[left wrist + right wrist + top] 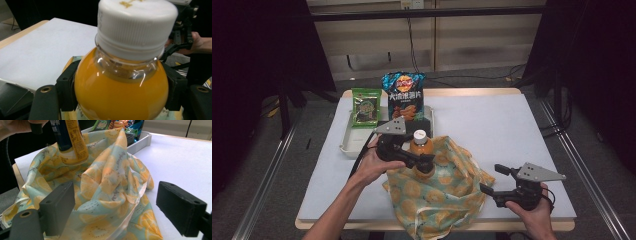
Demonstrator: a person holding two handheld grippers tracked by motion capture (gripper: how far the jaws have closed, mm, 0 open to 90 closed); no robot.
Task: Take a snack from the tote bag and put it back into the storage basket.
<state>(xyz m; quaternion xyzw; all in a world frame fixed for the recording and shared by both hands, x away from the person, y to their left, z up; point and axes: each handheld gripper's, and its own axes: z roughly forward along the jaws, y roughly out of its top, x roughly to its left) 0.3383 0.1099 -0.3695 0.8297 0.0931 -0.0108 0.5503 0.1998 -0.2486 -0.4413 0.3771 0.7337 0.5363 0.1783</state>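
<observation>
1 juice btl [421,150], 1 bag [442,192], 2 snack pkts [404,95].

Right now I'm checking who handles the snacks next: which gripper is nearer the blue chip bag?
Left. The left gripper, holding the orange juice bottle, sits just in front of the blue chip bag; the right gripper is far off at the table's near right.

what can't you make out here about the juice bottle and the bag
- Orange juice bottle: its base, cut off by the bottom edge in the left gripper view; hidden by the left hand-held gripper in the high view.
- Lemon-print bag: its opening, lost in folds.
- Bottle label: top cut off in the right gripper view.
</observation>
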